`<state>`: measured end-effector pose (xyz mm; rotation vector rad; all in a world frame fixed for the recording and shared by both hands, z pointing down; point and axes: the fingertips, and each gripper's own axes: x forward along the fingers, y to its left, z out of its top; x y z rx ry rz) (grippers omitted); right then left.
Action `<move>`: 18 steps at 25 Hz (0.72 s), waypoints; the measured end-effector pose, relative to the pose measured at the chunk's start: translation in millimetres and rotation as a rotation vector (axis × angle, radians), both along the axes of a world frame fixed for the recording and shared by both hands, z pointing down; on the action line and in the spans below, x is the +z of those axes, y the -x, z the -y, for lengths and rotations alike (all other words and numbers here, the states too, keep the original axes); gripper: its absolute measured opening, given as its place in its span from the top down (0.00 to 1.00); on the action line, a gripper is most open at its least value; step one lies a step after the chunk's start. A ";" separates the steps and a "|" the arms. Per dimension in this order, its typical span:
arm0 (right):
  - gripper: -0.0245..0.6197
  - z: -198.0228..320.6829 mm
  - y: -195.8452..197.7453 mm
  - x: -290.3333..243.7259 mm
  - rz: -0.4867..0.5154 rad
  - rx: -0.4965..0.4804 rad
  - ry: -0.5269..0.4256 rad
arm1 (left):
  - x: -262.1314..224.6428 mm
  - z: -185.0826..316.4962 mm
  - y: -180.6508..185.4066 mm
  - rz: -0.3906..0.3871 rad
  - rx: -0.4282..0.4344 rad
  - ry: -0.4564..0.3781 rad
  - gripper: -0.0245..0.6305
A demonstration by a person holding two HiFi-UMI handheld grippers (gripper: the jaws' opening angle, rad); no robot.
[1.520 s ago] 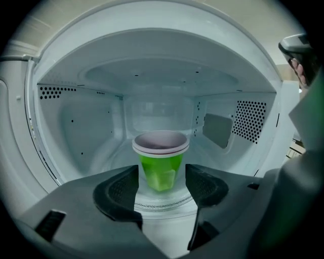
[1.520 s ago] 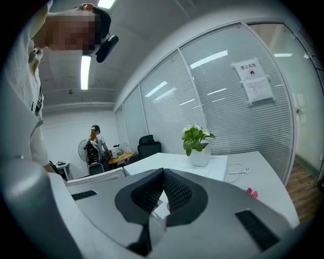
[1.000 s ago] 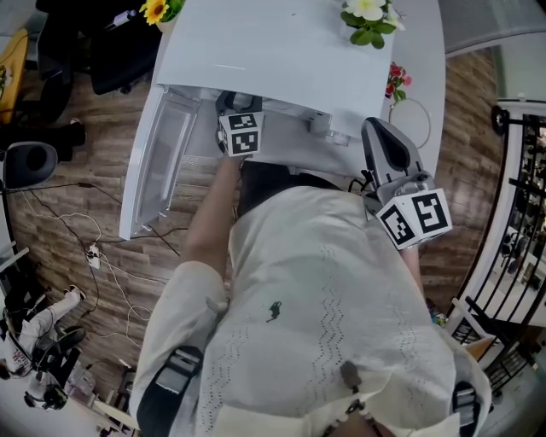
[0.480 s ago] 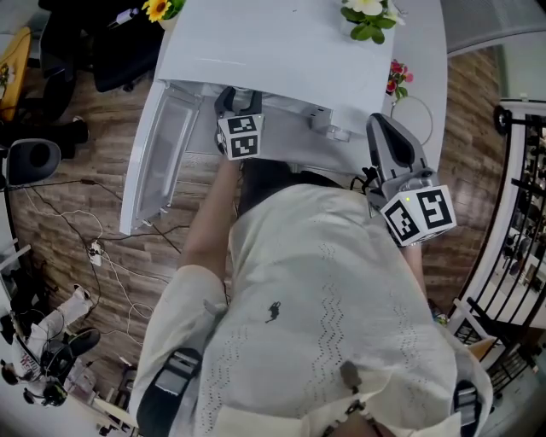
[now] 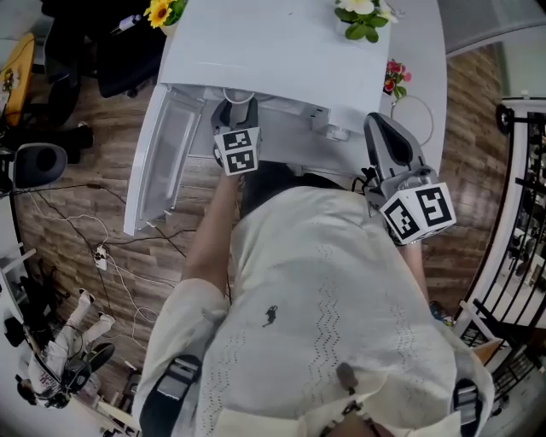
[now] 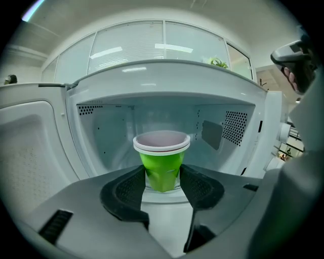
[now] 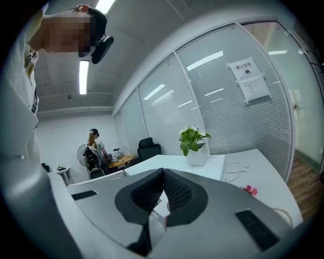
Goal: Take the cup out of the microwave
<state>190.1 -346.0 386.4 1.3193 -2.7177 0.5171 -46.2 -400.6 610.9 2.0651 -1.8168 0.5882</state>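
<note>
A green cup [image 6: 162, 167] with a white rim stands upright between the pads of my left gripper [image 6: 163, 182], which is shut on its lower half, just inside the open white microwave [image 6: 101, 126]. In the head view my left gripper [image 5: 235, 111] reaches into the microwave's mouth [image 5: 281, 107]; the cup is mostly hidden there. My right gripper [image 5: 380, 128] hovers at the microwave's right side, shut with nothing in it. Its pads [image 7: 174, 192] meet at the tips in the right gripper view.
The microwave door [image 5: 158, 162] hangs open to the left. A potted plant [image 5: 363, 17] and a yellow flower [image 5: 158, 10] stand on the white table [image 5: 418, 51] behind. Cables [image 5: 111, 247] lie on the wooden floor. A person [image 7: 93, 146] stands far off.
My left gripper has drawn back a little toward me and risen slightly. The right gripper has stayed put.
</note>
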 end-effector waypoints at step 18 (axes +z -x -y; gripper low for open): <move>0.95 -1.3 7.7 -11.7 0.005 -0.015 -0.016 | -32.9 -61.9 -3.2 -0.034 0.009 -0.019 0.61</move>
